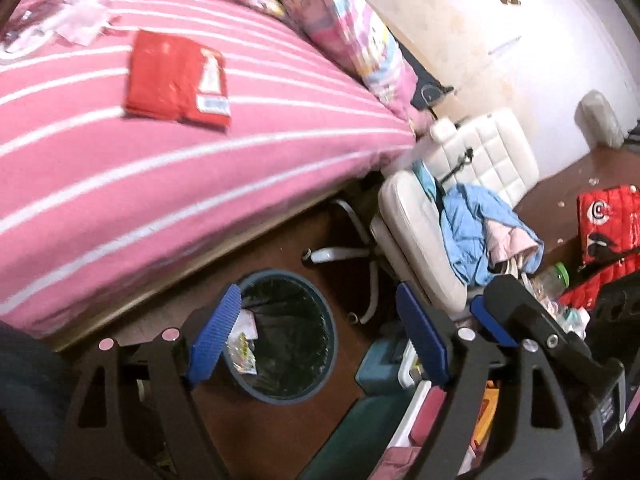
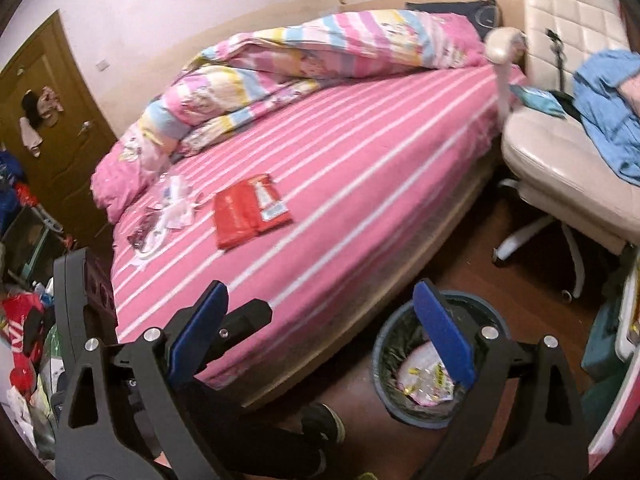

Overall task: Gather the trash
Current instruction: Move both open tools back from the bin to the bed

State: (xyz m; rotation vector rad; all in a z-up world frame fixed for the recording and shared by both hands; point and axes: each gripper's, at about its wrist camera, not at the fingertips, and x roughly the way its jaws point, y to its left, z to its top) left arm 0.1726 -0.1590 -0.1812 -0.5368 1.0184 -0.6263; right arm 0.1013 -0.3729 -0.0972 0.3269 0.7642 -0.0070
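Note:
A round dark bin (image 1: 280, 276) with a black liner stands on the brown floor beside the bed, with colourful wrappers (image 1: 244, 344) in it. My left gripper (image 1: 320, 336) hangs open over the bin with nothing between its blue pads. In the right wrist view my right gripper (image 2: 320, 332) is open and empty too, above the bed's edge and the bin (image 2: 400, 412). A red packet (image 1: 176, 80) (image 2: 250, 210) lies flat on the pink striped bed (image 2: 360, 180). Clear plastic wrappers (image 2: 172, 204) lie just beyond it.
A white office chair (image 2: 560, 152) heaped with blue clothes (image 2: 608, 92) stands at the bed's right corner. A rolled quilt (image 2: 280, 60) lies along the bed's far side. Bags and clutter (image 2: 24, 320) crowd the floor near the brown door (image 2: 52, 100). A person's shoe (image 2: 324, 420) is near the bin.

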